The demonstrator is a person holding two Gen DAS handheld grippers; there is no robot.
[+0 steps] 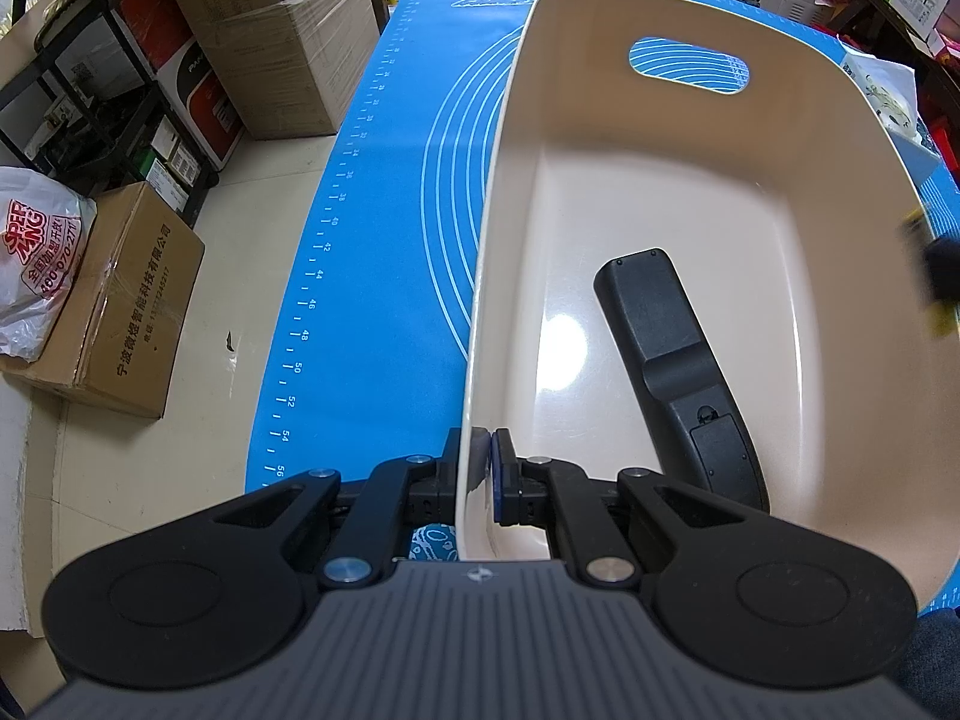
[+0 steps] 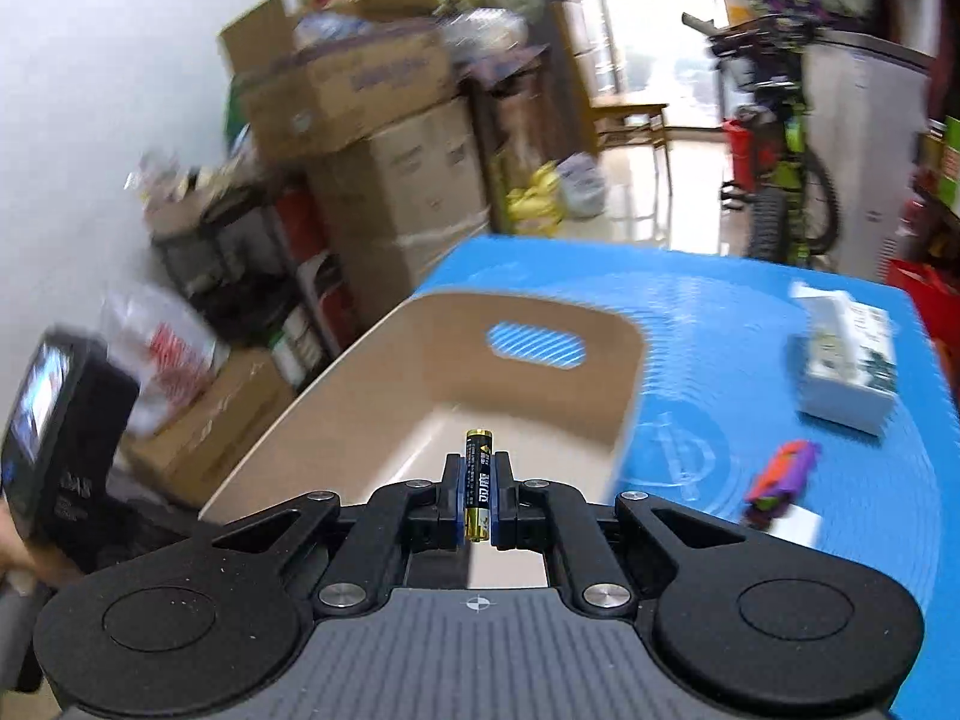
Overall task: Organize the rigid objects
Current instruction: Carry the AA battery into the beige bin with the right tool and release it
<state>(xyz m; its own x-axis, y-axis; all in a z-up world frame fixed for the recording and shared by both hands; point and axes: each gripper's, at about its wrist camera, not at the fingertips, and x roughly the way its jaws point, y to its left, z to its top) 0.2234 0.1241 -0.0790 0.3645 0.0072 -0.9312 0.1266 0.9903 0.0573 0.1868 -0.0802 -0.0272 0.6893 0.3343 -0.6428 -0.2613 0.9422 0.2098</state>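
A cream plastic bin (image 1: 690, 138) with a handle slot stands on the blue mat (image 1: 390, 210). My left gripper (image 1: 480, 462) is shut on the bin's near wall, one pad outside and one inside. A black remote control (image 1: 672, 354) lies face down on the bin's floor. My right gripper (image 2: 478, 480) is shut on a black and gold battery (image 2: 478, 483) held upright, above the near end of the bin (image 2: 420, 396). In the left wrist view the right gripper shows only as a dark blur (image 1: 936, 276) at the bin's right rim.
On the mat right of the bin lie a white carton (image 2: 849, 372), an orange and purple toy (image 2: 780, 480) and a white card (image 2: 801, 525). Cardboard boxes (image 1: 132, 300), a black rack (image 1: 90, 96) and a plastic bag (image 1: 36, 258) stand on the floor to the left.
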